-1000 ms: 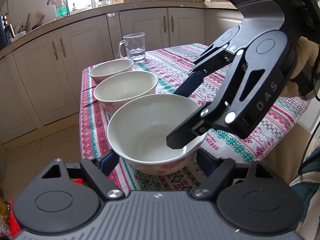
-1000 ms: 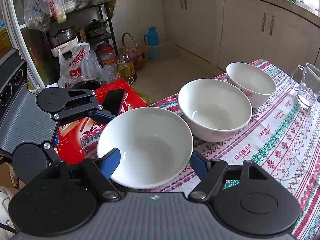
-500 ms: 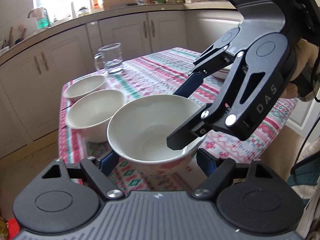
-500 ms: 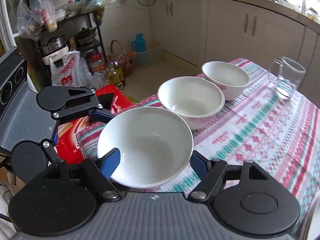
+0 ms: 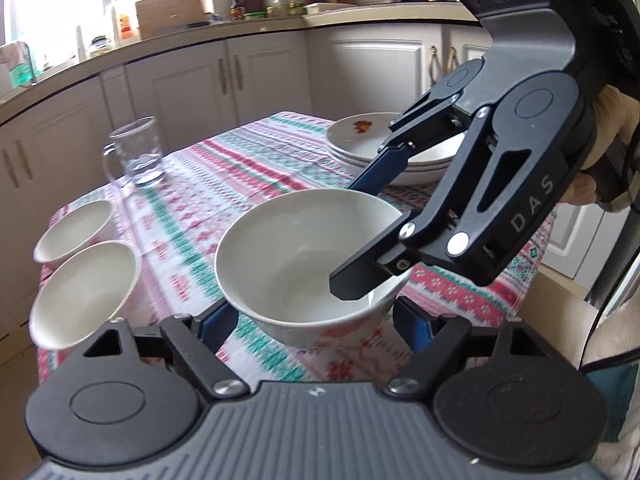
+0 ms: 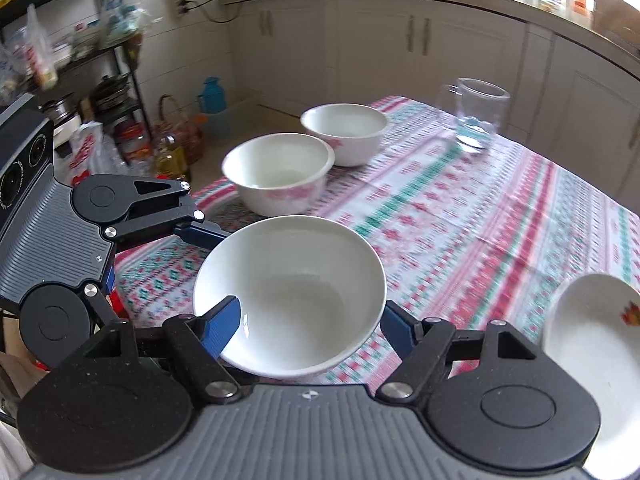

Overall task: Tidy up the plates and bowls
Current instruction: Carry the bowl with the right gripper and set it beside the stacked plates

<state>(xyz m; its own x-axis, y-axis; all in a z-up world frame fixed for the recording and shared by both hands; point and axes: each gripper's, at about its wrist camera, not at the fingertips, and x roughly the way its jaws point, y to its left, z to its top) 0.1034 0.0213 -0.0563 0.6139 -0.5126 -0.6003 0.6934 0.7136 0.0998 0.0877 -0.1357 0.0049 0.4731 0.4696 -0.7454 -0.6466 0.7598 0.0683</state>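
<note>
the big bowl (image 6: 290, 296) is in the air between the spread jaws of both the left gripper (image 5: 316, 322) and right gripper (image 6: 304, 322), clamped by them i think, and next must go down into another bowl (image 6: 278, 178) ahead.

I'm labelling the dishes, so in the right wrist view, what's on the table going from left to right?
Nearer bowl on the table → farther bowl → glass mug → plate at the right edge. The bowl held in the grippers is left out, since it overlaps the first two in the order.
</note>
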